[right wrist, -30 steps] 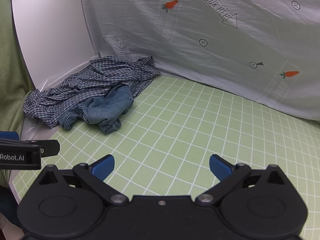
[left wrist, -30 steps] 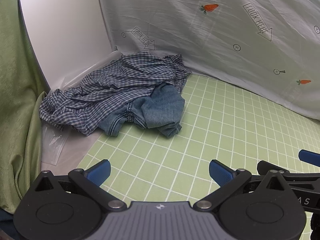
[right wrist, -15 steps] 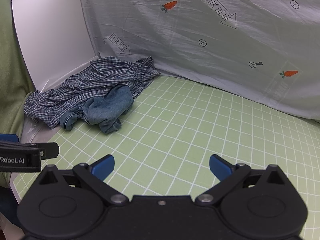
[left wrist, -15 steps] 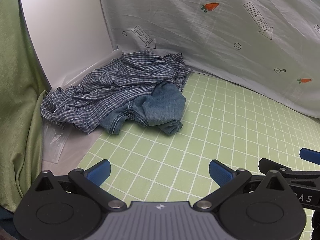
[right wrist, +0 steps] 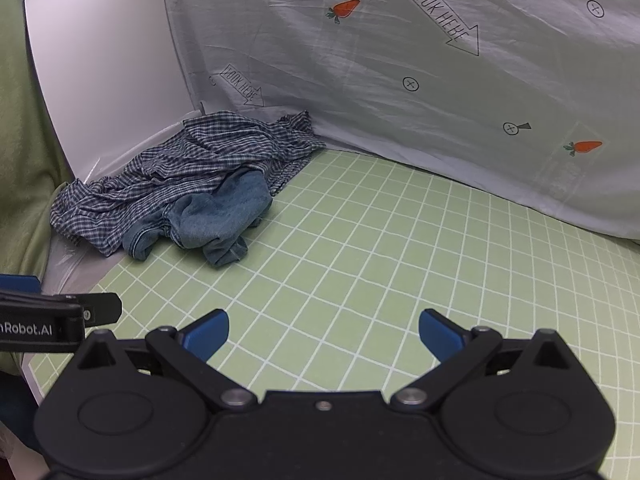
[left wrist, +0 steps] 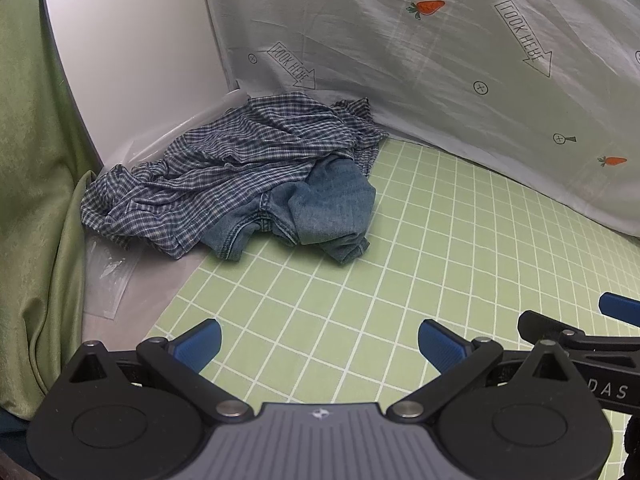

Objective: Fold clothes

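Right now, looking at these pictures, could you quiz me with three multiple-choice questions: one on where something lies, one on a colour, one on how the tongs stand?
1. Where does the clothes pile lie?
A. far left corner of the mat
B. mat's middle
C. between the tongs

2. What colour are the tongs' fingertips?
A. red
B. blue
C. white

3. How do the left tongs and right tongs stand?
A. both open, empty
B. both gripping cloth
C. one shut

Answers: 1 A, the heap sits against the backdrop corner; 2 B, blue pads show; 3 A, a wide gap with only mat between.

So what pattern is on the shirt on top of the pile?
Small blue-and-white checks on the shirt, clearest in the left wrist view.
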Demonstrator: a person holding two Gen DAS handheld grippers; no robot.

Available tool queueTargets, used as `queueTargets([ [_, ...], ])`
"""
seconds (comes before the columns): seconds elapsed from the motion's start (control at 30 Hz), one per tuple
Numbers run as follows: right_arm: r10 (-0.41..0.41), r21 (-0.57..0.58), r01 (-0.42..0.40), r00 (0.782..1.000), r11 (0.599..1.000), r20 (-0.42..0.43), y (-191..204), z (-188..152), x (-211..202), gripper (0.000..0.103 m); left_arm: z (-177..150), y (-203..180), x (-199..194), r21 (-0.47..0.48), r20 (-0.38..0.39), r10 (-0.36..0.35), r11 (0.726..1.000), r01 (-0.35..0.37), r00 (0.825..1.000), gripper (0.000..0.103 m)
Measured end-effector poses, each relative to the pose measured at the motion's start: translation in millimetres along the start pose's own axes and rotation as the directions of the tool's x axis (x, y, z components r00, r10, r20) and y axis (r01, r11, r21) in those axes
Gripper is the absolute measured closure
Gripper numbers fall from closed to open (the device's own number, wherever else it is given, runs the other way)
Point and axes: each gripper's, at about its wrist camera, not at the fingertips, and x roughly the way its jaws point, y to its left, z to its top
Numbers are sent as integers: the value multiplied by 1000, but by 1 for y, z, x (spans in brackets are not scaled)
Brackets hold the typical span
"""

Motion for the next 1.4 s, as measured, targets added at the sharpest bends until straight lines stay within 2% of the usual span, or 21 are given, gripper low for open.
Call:
queueTargets([
  [0.2,0,-17,1,1000,1000,12,5,12,11,0,7,3,13,-22,-21,-27,999,27,999,0],
  [0.33,4,-18,-4,1000,1000,30,6,25,25,0,17,10,29,-48,-35,-9,999,7,999,0],
  [0.6,20,-54,-16,997,998,69,18,68,67,0,53,57,78,-175,-70,17,984,-29,997,0],
  [0.8,45,-105,-41,999,994,30,44,105,123,0,85,89,132,-249,-136,51,965,-84,989,0],
  [0.93,39,-112,-39,999,993,1,65,127,167,0,104,113,166,-294,-164,83,947,-130,983,10],
  [1.07,54,-121,-57,998,991,-31,86,143,211,1,119,133,199,-330,-193,77,934,-139,978,23],
  [1.17,86,-143,-93,995,985,-53,102,152,241,8,126,143,220,-346,-209,86,925,-156,974,30],
  [1.23,101,-163,-109,993,980,-57,113,157,259,15,130,148,231,-359,-218,86,919,-162,972,34],
  [1.4,134,-230,-143,990,963,-54,137,168,291,22,138,154,245,-394,-194,47,911,-121,980,45],
])
